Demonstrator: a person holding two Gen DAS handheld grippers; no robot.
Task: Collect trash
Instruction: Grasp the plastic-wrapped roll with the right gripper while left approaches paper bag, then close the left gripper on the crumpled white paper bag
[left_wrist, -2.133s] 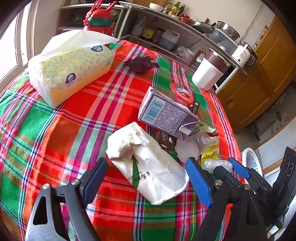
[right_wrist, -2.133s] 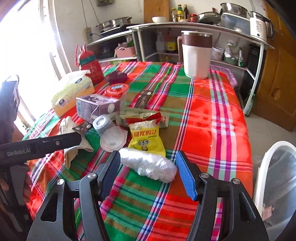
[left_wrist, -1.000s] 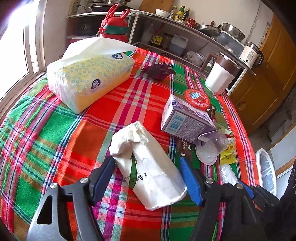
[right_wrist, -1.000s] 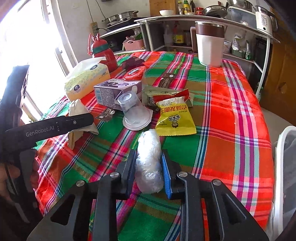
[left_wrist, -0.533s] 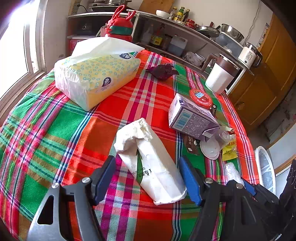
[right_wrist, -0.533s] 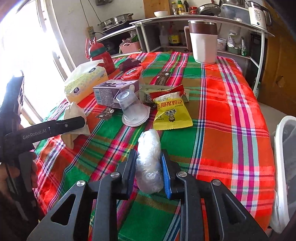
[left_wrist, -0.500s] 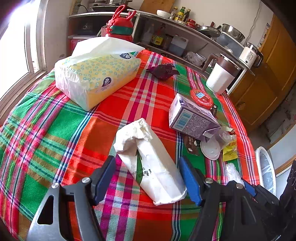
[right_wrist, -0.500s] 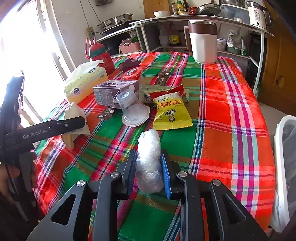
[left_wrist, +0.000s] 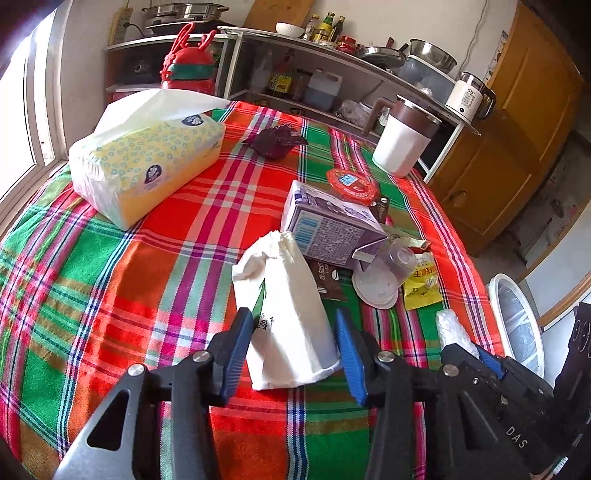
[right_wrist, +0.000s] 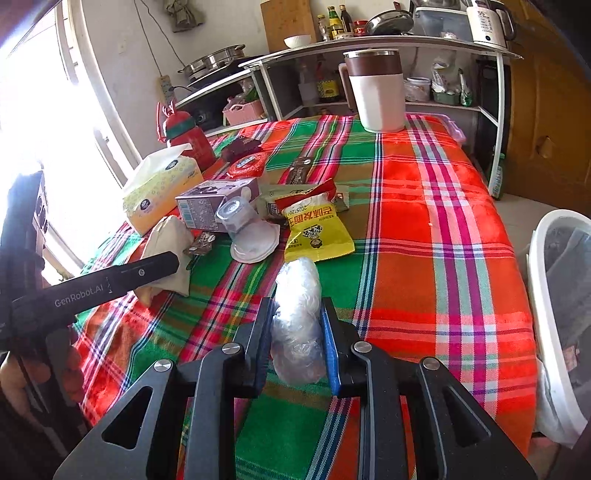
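The right tool (right_wrist: 295, 343) is clamped on a crumpled ball of clear plastic wrap (right_wrist: 297, 325), its two blue pads pressed against the bundle's sides at the near edge of the desk (right_wrist: 443, 229), which is covered in a red, green and orange plaid cloth. The left tool (left_wrist: 293, 350) stands wide, its fingers (left_wrist: 236, 350) flanking the near end of a white paper bag (left_wrist: 284, 314) that lies on the cloth; whether the pads touch the bag cannot be told. Just beyond the bag lies a purple carton (left_wrist: 328, 229) on its side, with a clear plastic cup (left_wrist: 384, 273) tipped over against its right end. A yellow snack packet (right_wrist: 317, 229) lies to the right of the cup, just far of the wrapped bundle. A round red lid (left_wrist: 351, 182) and a dark wrapper (right_wrist: 299, 170) sit farther back. On the left side of the desk rests a yellow tissue pack (left_wrist: 147, 162), with a red bottle (right_wrist: 186, 140) behind it. A white jug with a brown lid (right_wrist: 376, 92) stands at the far edge. A white bin (right_wrist: 554, 295) lined with plastic stands on the floor just off the right side of the desk.
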